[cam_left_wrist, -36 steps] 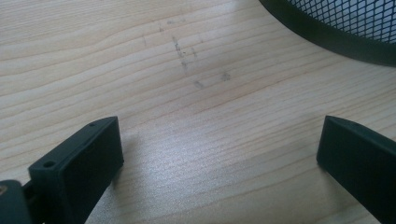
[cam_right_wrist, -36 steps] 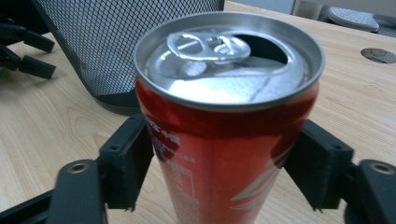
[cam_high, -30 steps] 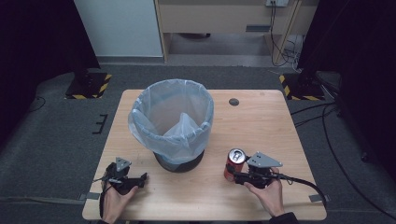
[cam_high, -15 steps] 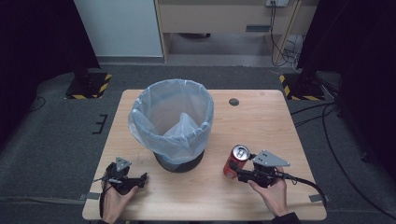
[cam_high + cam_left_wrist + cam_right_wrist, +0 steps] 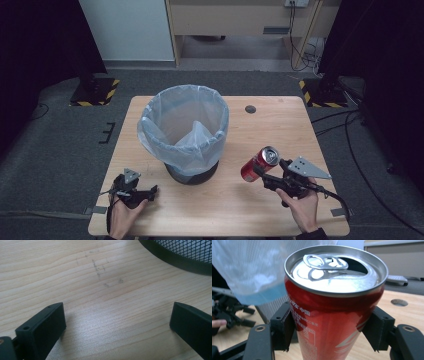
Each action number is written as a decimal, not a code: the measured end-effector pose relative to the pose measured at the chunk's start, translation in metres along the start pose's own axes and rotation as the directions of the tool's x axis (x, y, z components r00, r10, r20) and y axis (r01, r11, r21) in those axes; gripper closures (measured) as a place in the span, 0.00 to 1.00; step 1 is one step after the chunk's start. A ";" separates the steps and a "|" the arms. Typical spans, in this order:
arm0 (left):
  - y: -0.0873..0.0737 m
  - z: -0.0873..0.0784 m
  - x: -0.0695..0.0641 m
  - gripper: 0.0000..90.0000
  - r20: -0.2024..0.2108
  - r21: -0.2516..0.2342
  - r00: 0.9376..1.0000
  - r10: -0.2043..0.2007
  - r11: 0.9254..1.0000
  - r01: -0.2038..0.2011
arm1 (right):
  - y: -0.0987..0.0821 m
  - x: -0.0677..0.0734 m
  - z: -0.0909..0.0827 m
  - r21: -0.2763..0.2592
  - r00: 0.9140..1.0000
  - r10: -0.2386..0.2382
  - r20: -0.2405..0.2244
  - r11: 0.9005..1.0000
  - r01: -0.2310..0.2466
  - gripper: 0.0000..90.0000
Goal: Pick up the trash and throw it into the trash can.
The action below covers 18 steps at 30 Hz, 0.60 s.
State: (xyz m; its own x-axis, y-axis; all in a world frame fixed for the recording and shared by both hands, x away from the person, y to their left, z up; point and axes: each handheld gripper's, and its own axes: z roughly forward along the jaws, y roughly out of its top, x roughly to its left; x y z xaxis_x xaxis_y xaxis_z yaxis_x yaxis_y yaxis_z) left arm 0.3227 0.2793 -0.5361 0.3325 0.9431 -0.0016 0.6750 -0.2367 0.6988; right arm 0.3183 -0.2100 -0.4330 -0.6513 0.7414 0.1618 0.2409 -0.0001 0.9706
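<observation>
My right gripper (image 5: 259,172) clamps red can (image 5: 260,163), both jaws pressed on its sides, can tilted, lifted off table (image 5: 240,200), right of lined bin (image 5: 184,131). Can top already opened. My left gripper (image 5: 150,191) rests low on table near bin base, jaws wide apart, holding nothing.

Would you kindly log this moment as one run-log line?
right tool: shut on red can, tilted, off table | left tool: open, empty, low over table | bin: lined, upright

Even overhead light; dark surroundings; glare on can top (image 5: 335,270); soft background.
</observation>
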 end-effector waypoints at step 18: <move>0.000 0.000 0.000 0.00 0.000 0.000 1.000 0.001 1.000 -0.001 | 0.038 0.003 -0.021 -0.203 1.000 -0.012 0.017 0.979 0.016 0.37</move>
State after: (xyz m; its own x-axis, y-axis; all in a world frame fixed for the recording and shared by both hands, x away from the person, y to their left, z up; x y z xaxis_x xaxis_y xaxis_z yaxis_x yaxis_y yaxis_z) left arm 0.3228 0.2792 -0.5361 0.3331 0.9429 -0.0010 0.6747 -0.2376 0.6988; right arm 0.3107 -0.2217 -0.3923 -0.6417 0.7528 0.1467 0.0792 -0.1251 0.9890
